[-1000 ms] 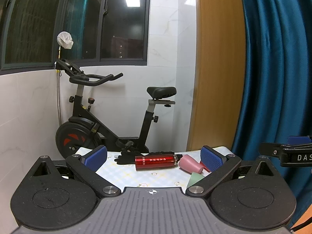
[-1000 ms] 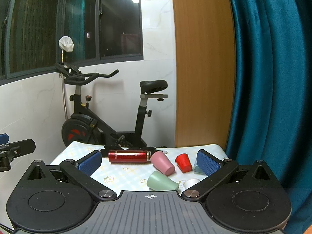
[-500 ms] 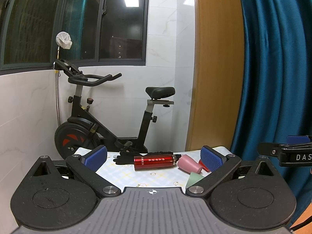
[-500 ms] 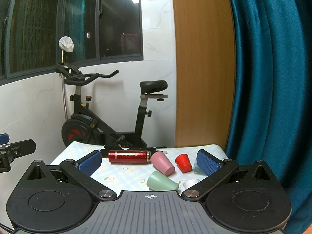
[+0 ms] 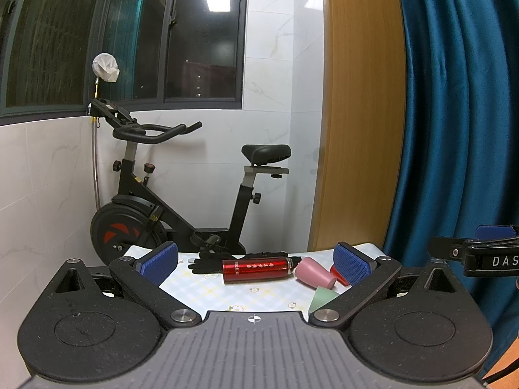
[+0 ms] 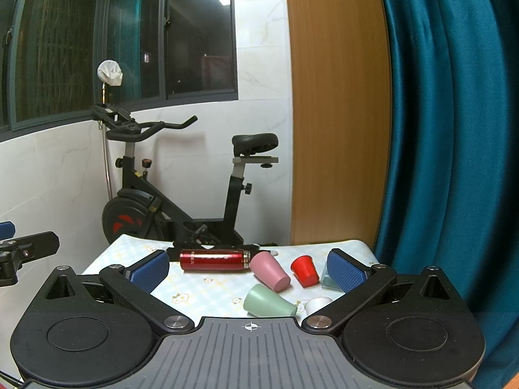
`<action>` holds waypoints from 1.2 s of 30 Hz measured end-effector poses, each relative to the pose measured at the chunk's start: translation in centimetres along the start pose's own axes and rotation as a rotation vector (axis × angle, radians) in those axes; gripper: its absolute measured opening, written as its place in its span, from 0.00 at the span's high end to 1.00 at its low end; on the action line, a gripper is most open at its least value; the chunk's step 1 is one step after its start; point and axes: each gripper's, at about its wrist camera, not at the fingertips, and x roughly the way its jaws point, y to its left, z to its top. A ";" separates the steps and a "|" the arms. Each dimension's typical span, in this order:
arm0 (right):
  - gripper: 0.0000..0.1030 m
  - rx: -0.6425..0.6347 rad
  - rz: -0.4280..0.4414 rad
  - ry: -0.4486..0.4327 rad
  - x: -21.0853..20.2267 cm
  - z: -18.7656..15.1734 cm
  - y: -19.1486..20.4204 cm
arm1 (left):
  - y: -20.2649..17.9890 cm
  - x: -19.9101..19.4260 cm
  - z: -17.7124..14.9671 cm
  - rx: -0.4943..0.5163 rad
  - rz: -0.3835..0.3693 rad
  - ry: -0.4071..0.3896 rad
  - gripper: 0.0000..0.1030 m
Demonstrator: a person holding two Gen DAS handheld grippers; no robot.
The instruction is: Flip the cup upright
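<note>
Several cups lie on their sides on a flower-patterned table: a pink cup, a red cup, a green cup, a white cup and a pale blue cup half hidden behind my right finger. My right gripper is open and empty, held short of the cups. My left gripper is open and empty too, further left. In the left wrist view the pink cup, red cup and green cup show at the right.
A red bottle lies on its side behind the cups, with black gloves beside it. An exercise bike stands behind the table. A blue curtain hangs at the right, next to a wooden panel.
The left wrist view has shifted very slightly. The cups, bottle and right gripper have not visibly moved.
</note>
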 end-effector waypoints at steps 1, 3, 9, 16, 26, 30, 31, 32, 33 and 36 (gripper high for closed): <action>0.00 0.000 0.000 0.000 0.0 0.0 0.0 | 0.0 0.0 0.0 -0.001 0.000 0.000 0.00; 0.00 0.000 0.000 0.000 0.0 0.0 0.0 | 0.0 0.0 0.0 0.001 0.000 -0.001 0.00; 0.00 0.000 0.000 0.000 0.0 0.0 0.0 | 0.0 0.0 0.0 0.001 0.000 -0.001 0.00; 0.00 0.000 0.000 0.001 0.0 0.0 0.0 | 0.0 0.0 0.0 0.000 0.000 -0.001 0.00; 0.00 0.015 0.005 0.020 0.8 -0.3 -0.8 | 0.0 0.7 -0.5 -0.012 0.005 0.006 0.00; 0.00 0.035 0.034 0.038 2.3 -0.9 -1.8 | 0.5 2.1 -1.0 -0.039 -0.008 0.026 0.00; 0.00 0.040 0.043 0.049 2.9 -1.2 -2.3 | 0.7 2.8 -1.3 -0.048 -0.011 0.039 0.01; 0.00 0.046 0.046 0.061 3.5 -1.4 -2.8 | 0.8 3.5 -1.6 -0.056 -0.011 0.052 0.01; 0.00 0.055 0.044 0.075 4.3 -1.6 -3.4 | 0.9 4.2 -1.9 -0.063 -0.011 0.060 0.01; 0.00 0.099 0.028 0.106 6.7 -2.9 -6.0 | 1.1 6.3 -3.0 -0.072 0.012 0.068 0.01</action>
